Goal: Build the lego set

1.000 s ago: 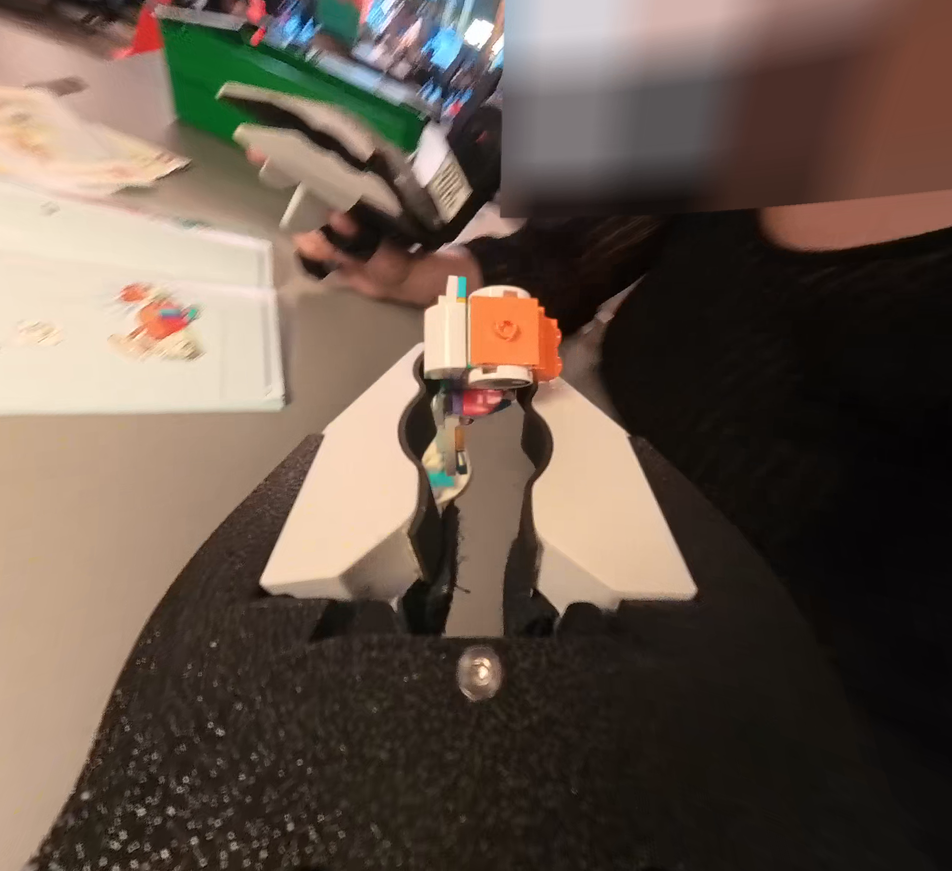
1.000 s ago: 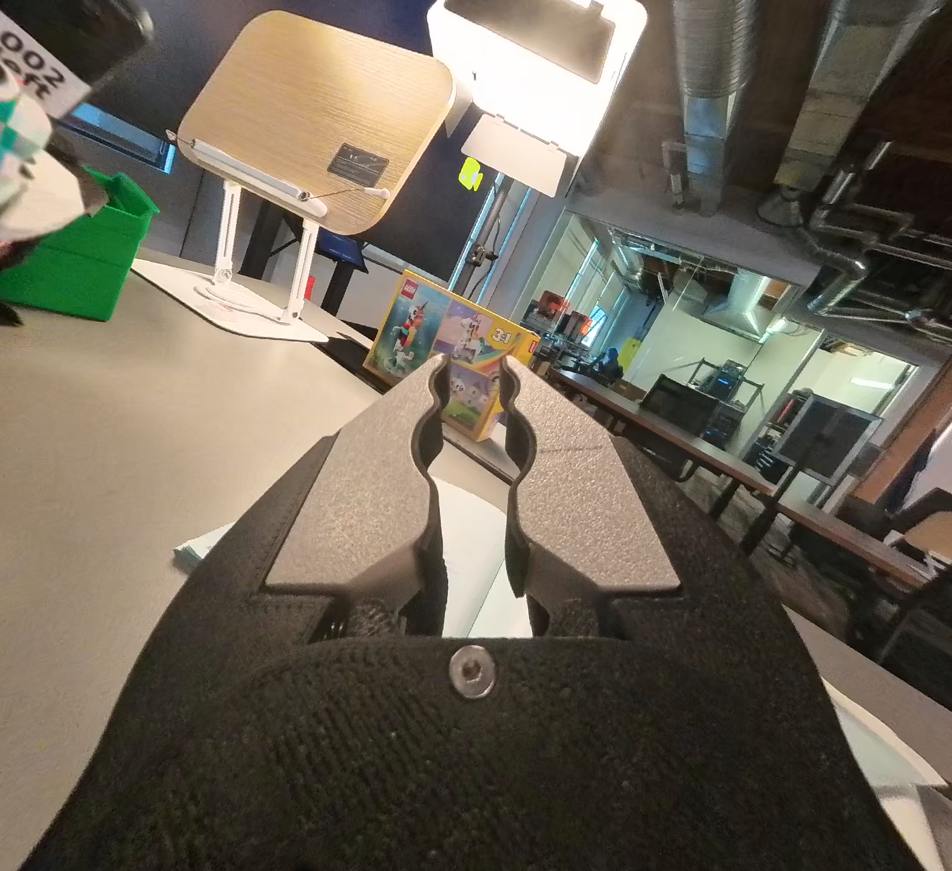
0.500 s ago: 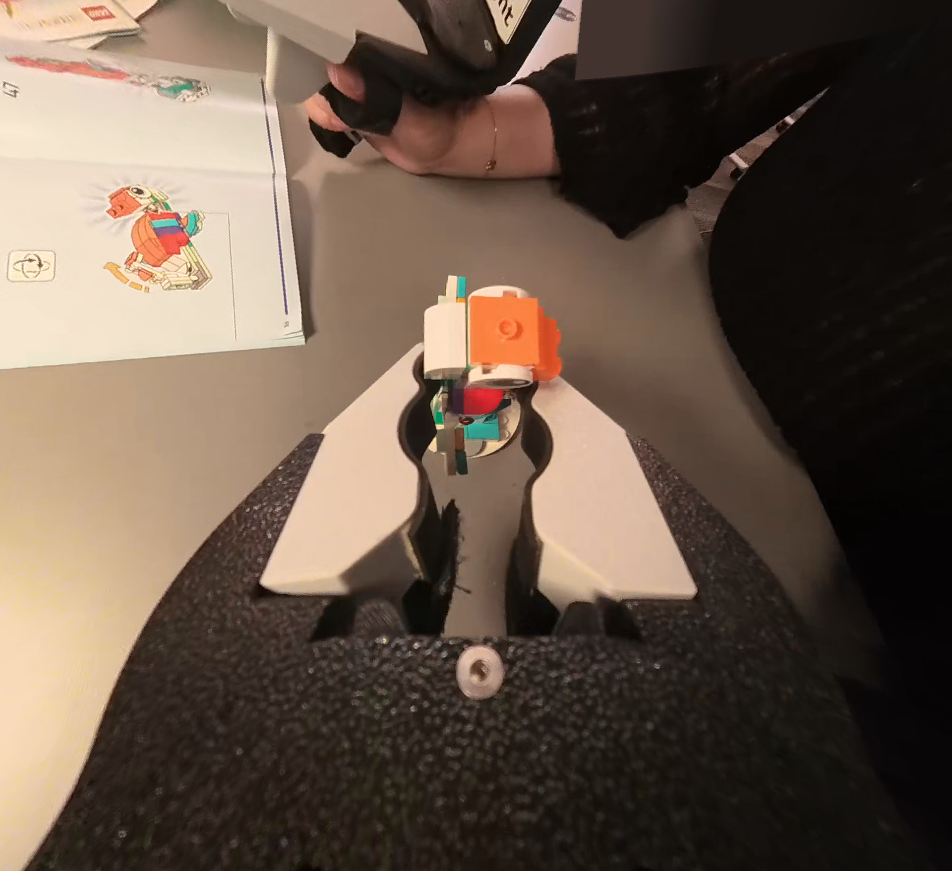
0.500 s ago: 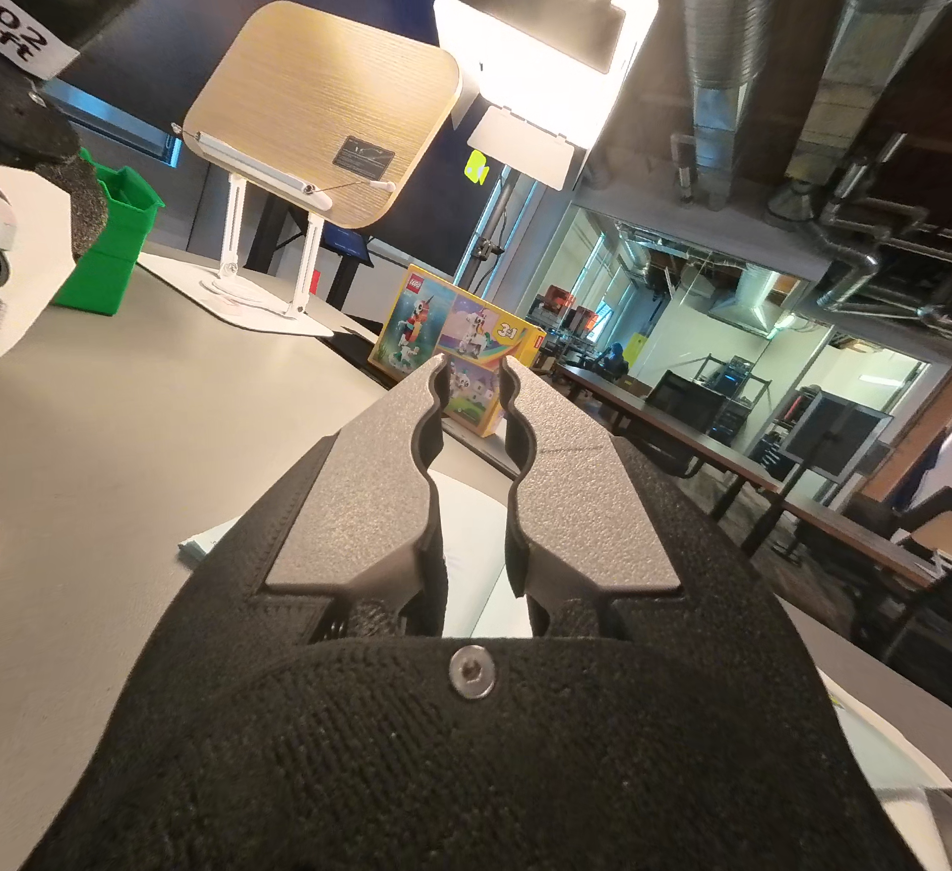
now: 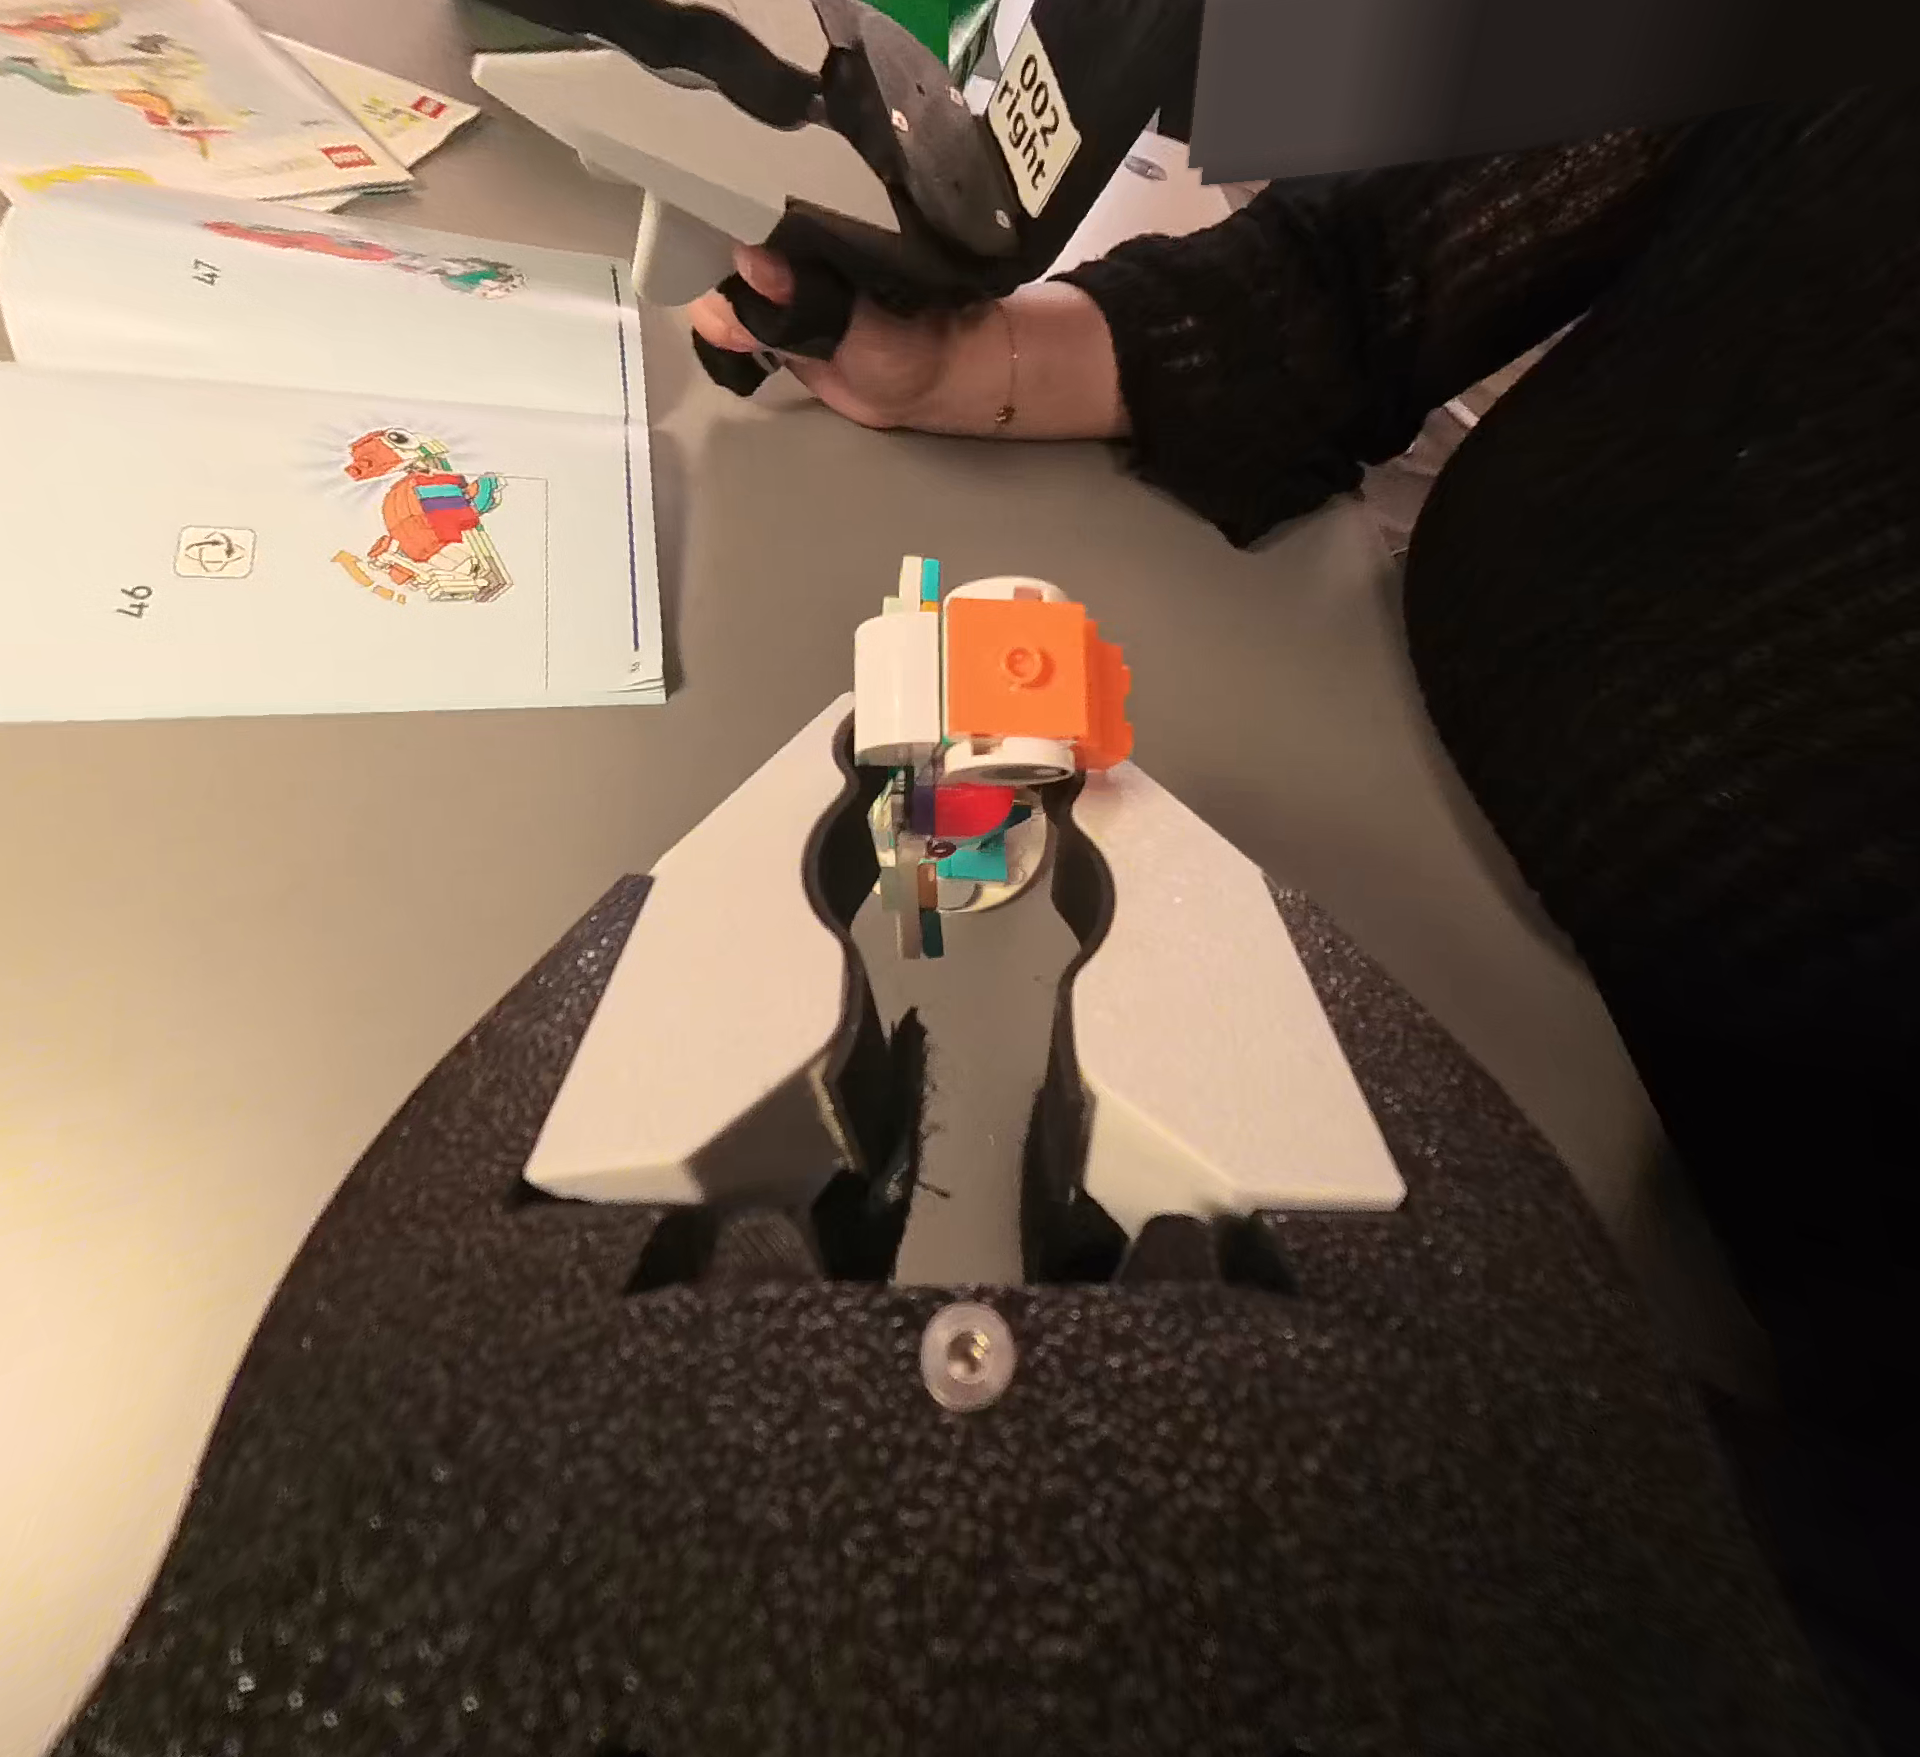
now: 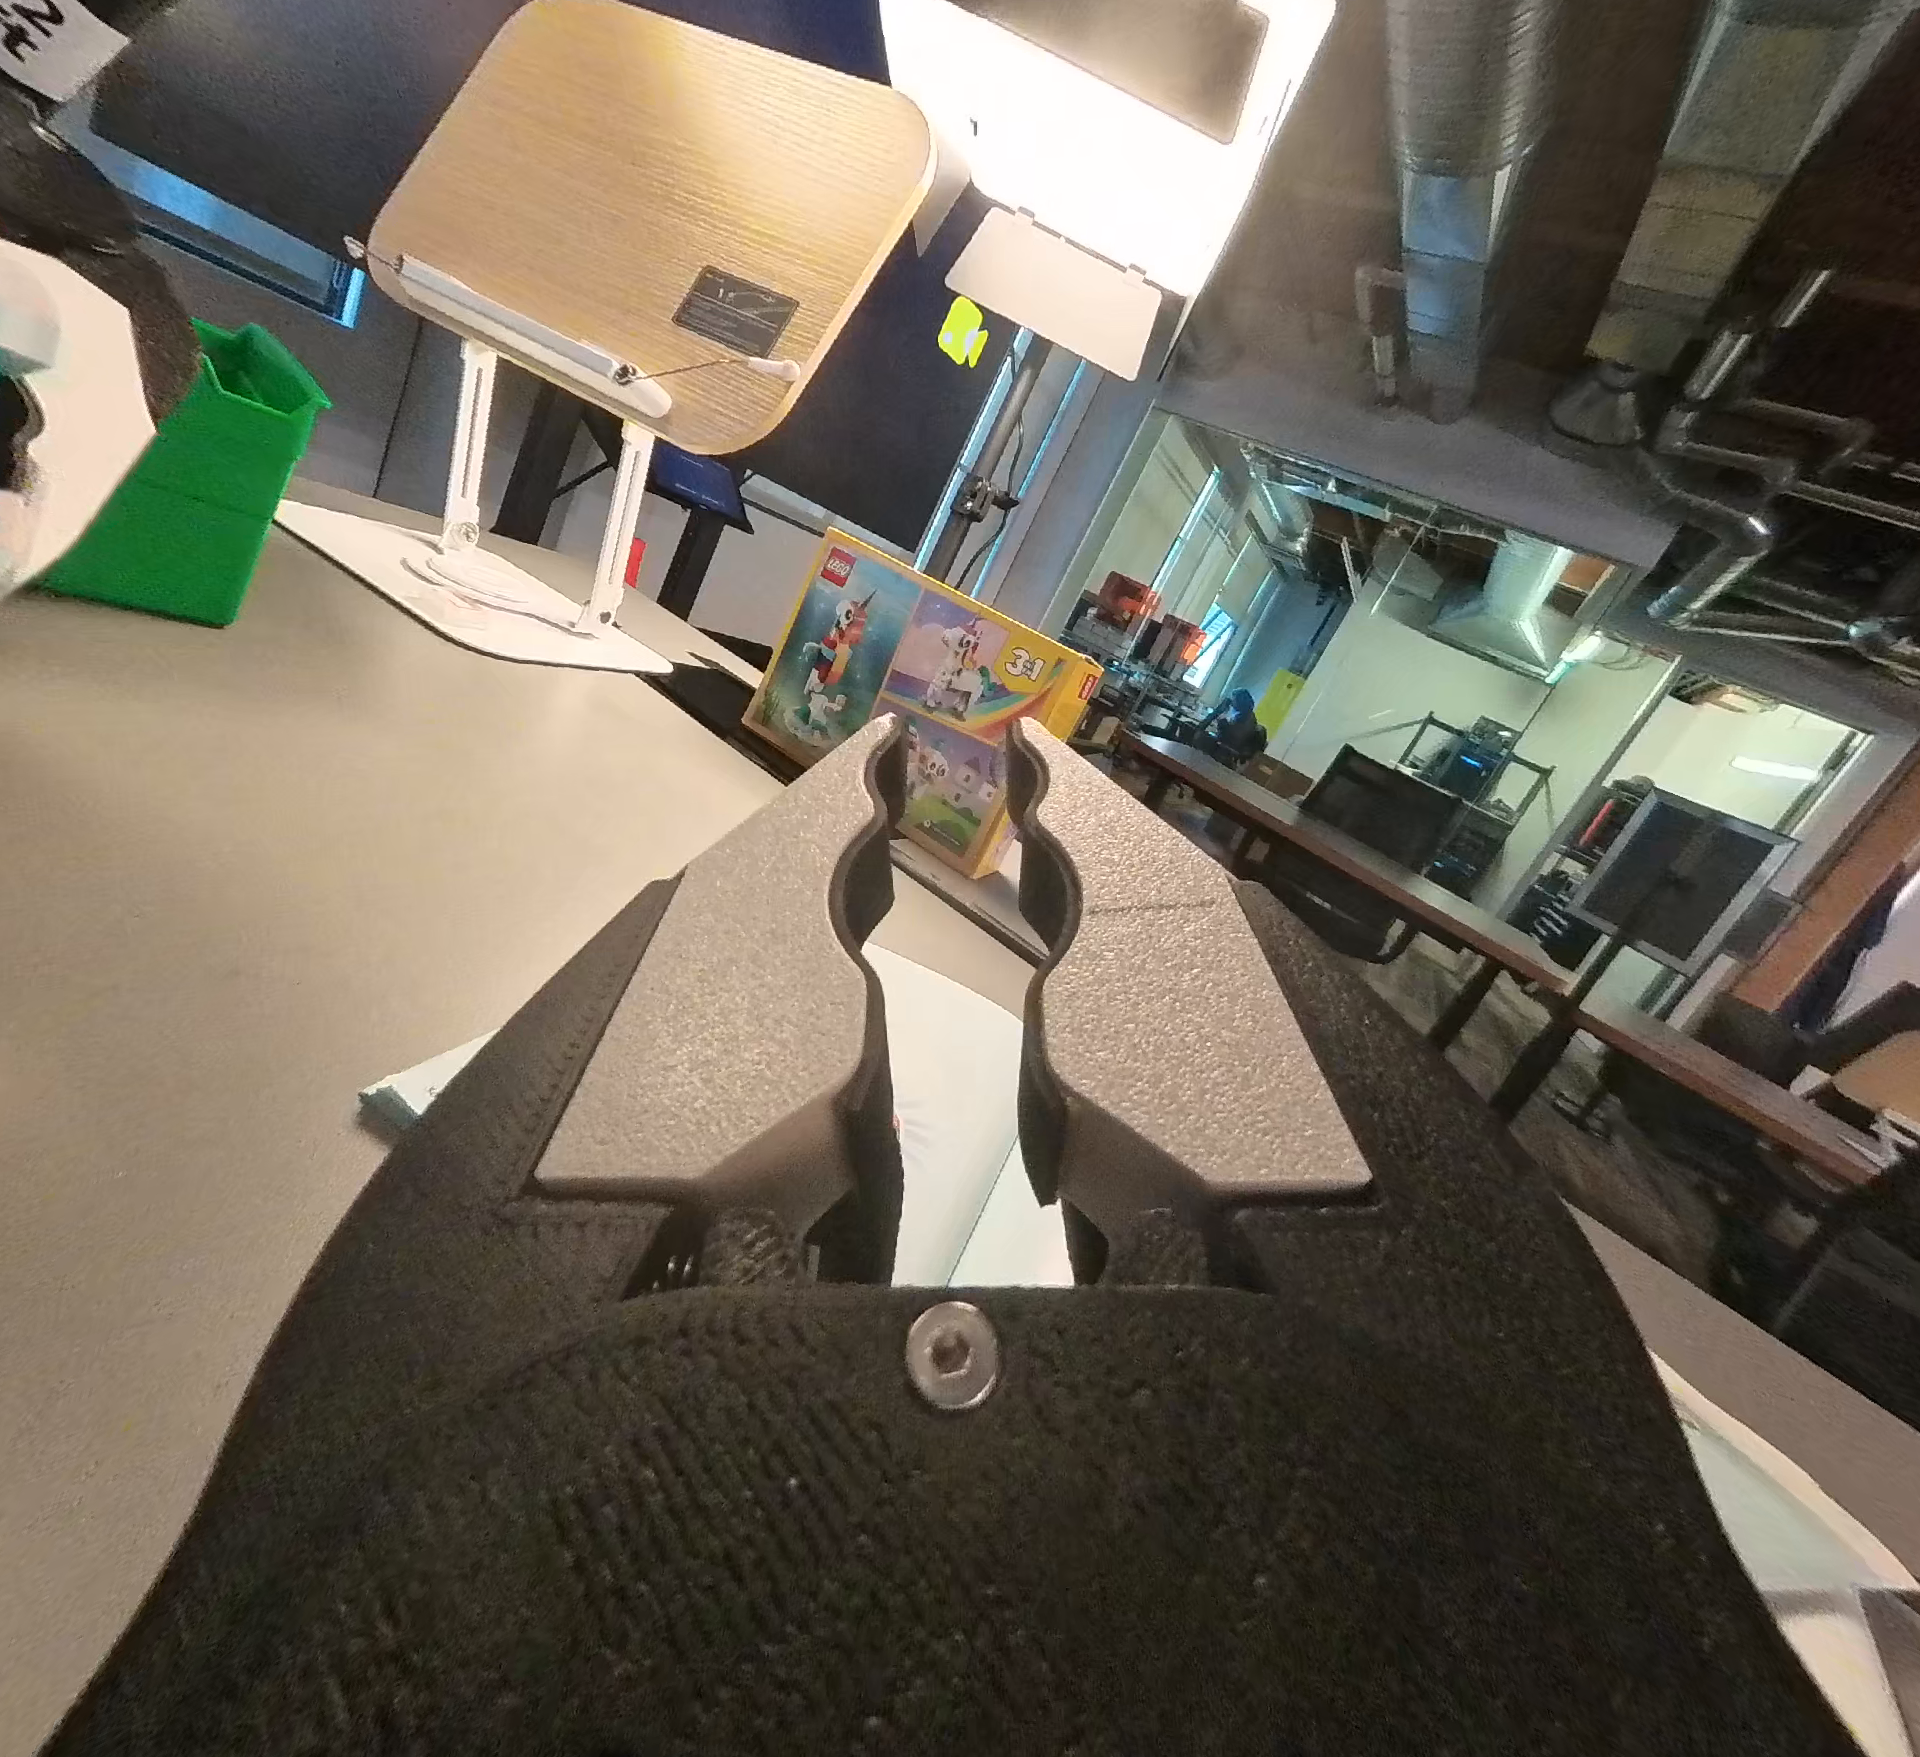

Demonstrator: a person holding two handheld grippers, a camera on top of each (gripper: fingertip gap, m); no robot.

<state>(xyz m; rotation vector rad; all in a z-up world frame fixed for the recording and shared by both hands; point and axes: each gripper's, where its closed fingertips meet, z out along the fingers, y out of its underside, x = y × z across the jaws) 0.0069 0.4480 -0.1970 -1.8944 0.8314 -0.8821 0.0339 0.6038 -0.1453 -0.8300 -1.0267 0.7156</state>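
While the left hand-held gripper [image 5: 961, 751] clamps its tips on the orange-and-white lego model [image 5: 992, 684] above the grey surface [image 5: 312, 876], the right hand-held gripper [image 6: 951, 741] stands slightly parted and empty, aimed toward the lego box [image 6: 914, 668]; an open instruction booklet [image 5: 312, 502] lies left.

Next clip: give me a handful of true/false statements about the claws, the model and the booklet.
1. The left claw grips the lego model. True.
2. The right claw holds a brick. False: nothing sits between its fingers.
3. The instruction booklet lies open on the table. True.
4. The lego box lies flat under the booklet. False: it stands upright at the table's far edge.
5. The green bin is on the table. True.
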